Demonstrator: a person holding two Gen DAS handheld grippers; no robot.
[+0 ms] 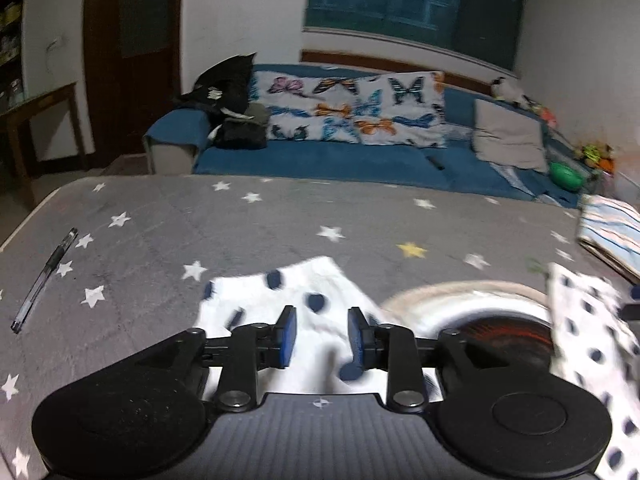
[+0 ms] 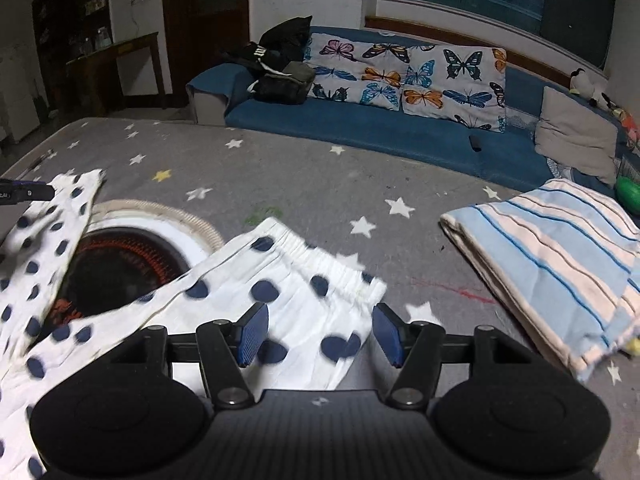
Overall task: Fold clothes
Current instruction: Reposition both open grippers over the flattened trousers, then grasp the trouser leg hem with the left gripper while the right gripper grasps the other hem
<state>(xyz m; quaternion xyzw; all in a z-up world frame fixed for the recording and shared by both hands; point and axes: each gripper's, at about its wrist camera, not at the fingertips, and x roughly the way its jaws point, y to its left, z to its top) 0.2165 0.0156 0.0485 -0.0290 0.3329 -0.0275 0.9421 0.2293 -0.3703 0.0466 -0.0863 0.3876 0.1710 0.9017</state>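
While the polka-dot shorts (image 2: pixel 280 292) are lying spread on the star-patterned table (image 2: pixel 320 184) at lower centre of the right view, I am hovering both grippers over them, fingers parted, pinching nothing: left gripper (image 1: pixel 322 338), right gripper (image 2: pixel 316 332). I judge a fold is being set up; next, I need a hem pinched.
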